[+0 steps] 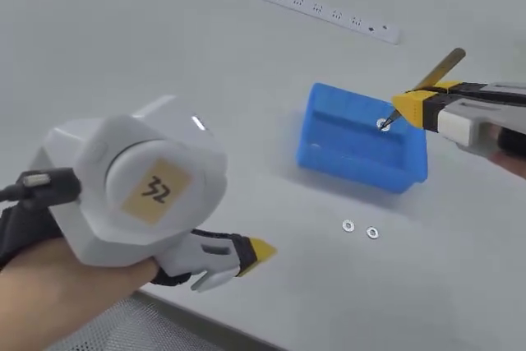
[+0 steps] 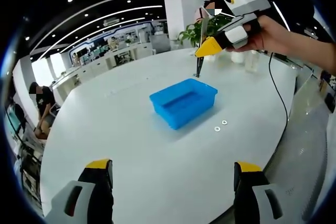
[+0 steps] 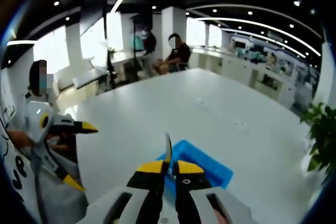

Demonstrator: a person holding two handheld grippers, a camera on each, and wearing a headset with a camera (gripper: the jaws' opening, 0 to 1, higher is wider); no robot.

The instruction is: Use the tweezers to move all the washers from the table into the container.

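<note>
1. Right gripper [image 1: 408, 109]: jaws narrow, clamped on the tweezers [image 1: 437, 70]. It enters the head view from 3 o'clock and points toward 9 o'clock.
2. The tweezers slant from the handle end at 1 o'clock down to the tips at 7 o'clock. A held washer [image 1: 383, 124] sits at the tips.
3. Blue container [image 1: 362, 144]: open-topped, resting on the white table [image 1: 205, 55], at 3 o'clock of frame centre in the head view. The held washer lies over its opening, toward the corner at 2 o'clock. Cannot tell whether the tips are above the rim or inside the walls.
4. Loose washer A [image 1: 348, 225] and loose washer B [image 1: 372, 233] lie flat on the table, side by side and just apart. They are near the container at its 5 o'clock, and well apart from the right gripper at its 7 o'clock.
5. Left gripper [image 2: 170, 167]: jaws wide, with bare table showing between them. In the head view it sits at 8 o'clock, gripped by a hand over the near table edge.
6. Left gripper view: the container is at 12 o'clock of the jaws, well apart from them. The loose washers are at 1 o'clock, between the container and the table edge. The right gripper is higher at 1 o'clock, with the tweezers pointing down at the container's far rim.
7. Right gripper view: the tweezers rise at 12 o'clock from between the closed jaws, with the container just beyond. The left gripper is at 9 o'clock.
8. Power strip [image 1: 329, 12]: on the table at 12 o'clock of the container, well apart
</note>
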